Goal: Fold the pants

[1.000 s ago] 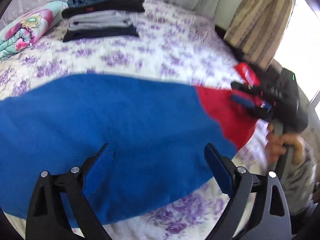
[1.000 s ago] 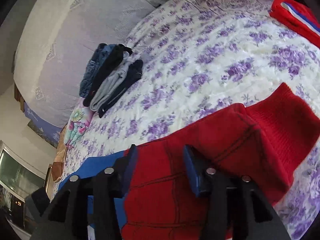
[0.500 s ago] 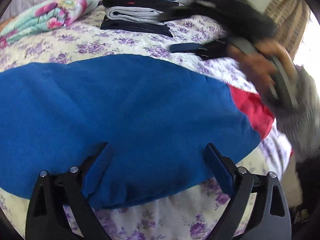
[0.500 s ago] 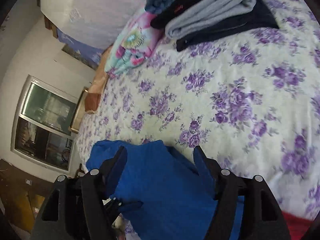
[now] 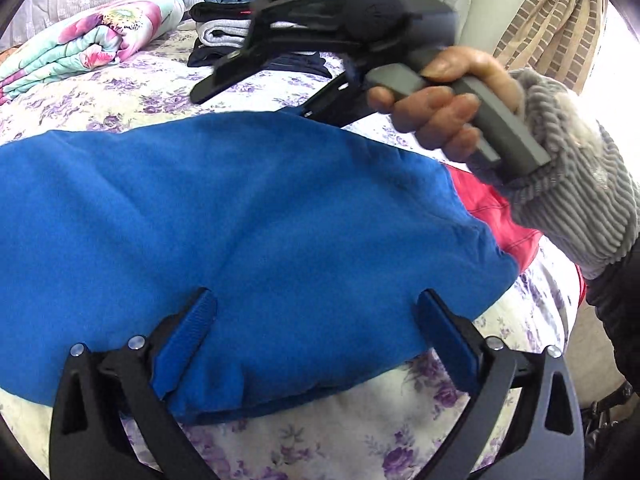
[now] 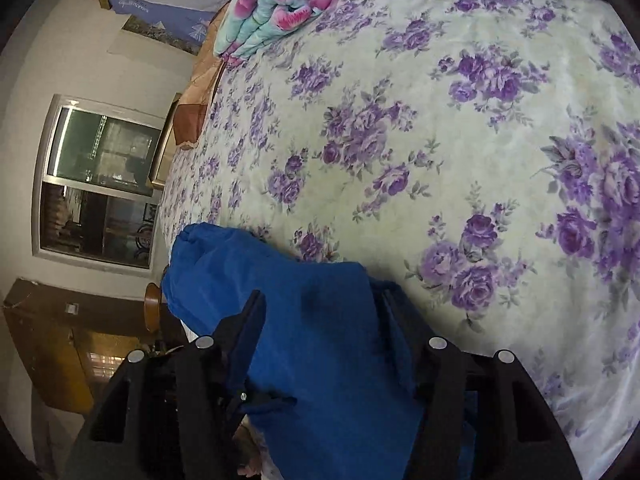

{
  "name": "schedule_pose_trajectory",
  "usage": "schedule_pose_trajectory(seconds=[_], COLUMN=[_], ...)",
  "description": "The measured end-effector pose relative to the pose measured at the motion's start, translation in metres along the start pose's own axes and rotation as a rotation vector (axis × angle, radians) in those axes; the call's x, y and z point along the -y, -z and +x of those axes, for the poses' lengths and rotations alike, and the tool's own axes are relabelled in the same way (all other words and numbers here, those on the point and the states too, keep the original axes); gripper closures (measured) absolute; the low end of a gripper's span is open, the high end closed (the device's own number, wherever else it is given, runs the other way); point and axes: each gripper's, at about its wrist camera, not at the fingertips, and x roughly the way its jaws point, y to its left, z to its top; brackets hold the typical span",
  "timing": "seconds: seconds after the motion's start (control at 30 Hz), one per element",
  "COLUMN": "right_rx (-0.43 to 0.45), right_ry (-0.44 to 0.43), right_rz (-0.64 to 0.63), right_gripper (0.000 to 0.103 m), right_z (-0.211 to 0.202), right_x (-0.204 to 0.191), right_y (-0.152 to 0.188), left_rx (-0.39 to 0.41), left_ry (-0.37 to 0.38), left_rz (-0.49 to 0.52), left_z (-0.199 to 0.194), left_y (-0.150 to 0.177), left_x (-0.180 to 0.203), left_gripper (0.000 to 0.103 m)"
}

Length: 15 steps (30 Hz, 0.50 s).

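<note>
L wrist: folded clothes stack (image 5: 256, 28) and floral quilt (image 5: 92, 44) at back of bed (image 5: 320, 440), right gripper (image 5: 256, 80) in hand (image 5: 444, 104) crossing above blue pants (image 5: 240, 216); left gripper (image 5: 316, 324) jaws just widened, fully apart, pants edge between, unpressed. R wrist: right gripper (image 6: 320, 320) half-open, jaws just narrowed, straddling pants (image 6: 304, 320) fold, grip unclear; red end was there 1 s ago.

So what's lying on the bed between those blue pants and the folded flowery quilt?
Only bare purple-flowered bedsheet; the right wrist view shows it between the blue fleece pants and the folded floral quilt.
</note>
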Motion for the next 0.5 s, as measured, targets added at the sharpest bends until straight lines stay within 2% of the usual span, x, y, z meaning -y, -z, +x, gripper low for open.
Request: schedule_pose_trajectory(seconds=[0.1, 0.17, 0.23, 0.3, 0.33, 0.43, 0.47, 0.5], right_rx=[0.174, 0.251, 0.256, 0.19, 0.156, 0.112, 0.102, 0.079], right_ry=[-0.142, -0.164, -0.164, -0.172, -0.12, 0.169, 0.223, 0.229], right_rz=[0.108, 0.155, 0.157, 0.096, 0.035, -0.063, -0.09, -0.101], right_gripper=[0.045, 0.045, 0.045, 0.045, 0.045, 0.042, 0.043, 0.054], right_z=[-0.011, -0.021, -0.028, -0.029, -0.029, -0.028, -0.027, -0.023], right_x=[0.017, 0.026, 0.026, 0.014, 0.002, -0.012, -0.012, -0.012], right_y=[-0.008, -0.012, -0.011, -0.005, 0.001, 0.01, 0.012, 0.012], left_rx=[0.001, 0.002, 0.003, 0.005, 0.006, 0.007, 0.006, 0.007], left_ry=[0.003, 0.003, 0.003, 0.007, 0.008, 0.007, 0.005, 0.004], left_rz=[-0.001, -0.001, 0.0, -0.003, -0.005, -0.003, -0.002, -0.001], left_z=[0.0, 0.0, 0.0, -0.001, 0.0, -0.001, 0.0, 0.0], left_y=[0.0, 0.0, -0.001, -0.001, -0.001, 0.0, 0.0, 0.0], left_x=[0.0, 0.0, 0.0, 0.0, -0.001, -0.001, -0.001, -0.001], left_gripper=[0.005, 0.005, 0.005, 0.005, 0.005, 0.005, 0.005, 0.005])
